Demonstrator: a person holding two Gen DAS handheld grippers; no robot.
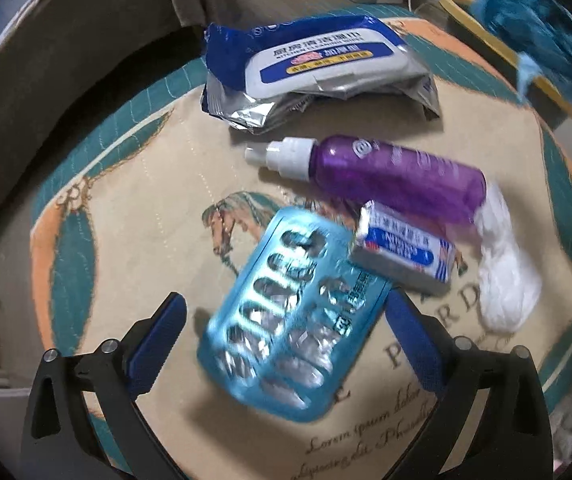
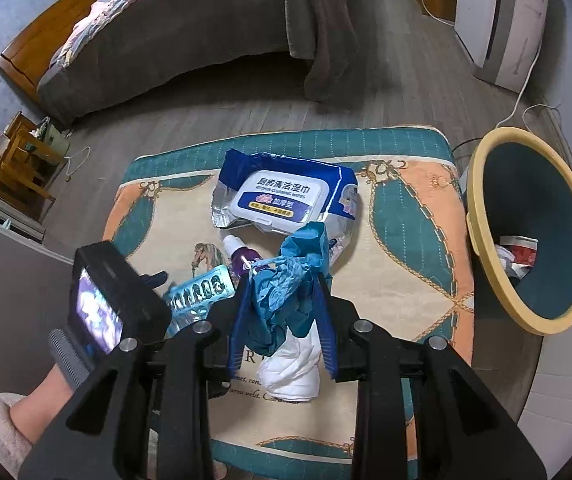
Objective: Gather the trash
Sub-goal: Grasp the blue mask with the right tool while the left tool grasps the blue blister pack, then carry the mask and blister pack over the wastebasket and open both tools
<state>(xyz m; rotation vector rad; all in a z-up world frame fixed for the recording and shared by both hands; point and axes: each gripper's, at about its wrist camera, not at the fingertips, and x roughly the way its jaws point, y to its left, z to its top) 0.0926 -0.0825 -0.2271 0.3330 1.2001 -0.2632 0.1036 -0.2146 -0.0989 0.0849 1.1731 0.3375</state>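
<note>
Trash lies on a printed mat (image 1: 133, 240): a blue blister pack (image 1: 294, 312), a small white-and-blue box (image 1: 402, 252), a purple spray bottle (image 1: 398, 178), a white crumpled tissue (image 1: 506, 276) and a blue wet-wipes pack (image 1: 318, 64). My left gripper (image 1: 286, 320) is open, its jaws on either side of the blister pack, just above it. My right gripper (image 2: 281, 308) is shut on a crumpled blue glove (image 2: 286, 276) and holds it above the mat. The glove also shows blurred in the left wrist view (image 1: 550, 32). The wipes pack (image 2: 281, 196) and blister pack (image 2: 201, 288) also show in the right wrist view.
A yellow-rimmed teal bin (image 2: 534, 232) stands right of the mat with some trash inside. A bed (image 2: 173, 44) with a grey cover is behind. A white appliance (image 2: 498, 16) and a cable are at the back right. A slippered foot (image 2: 9, 424) is at lower left.
</note>
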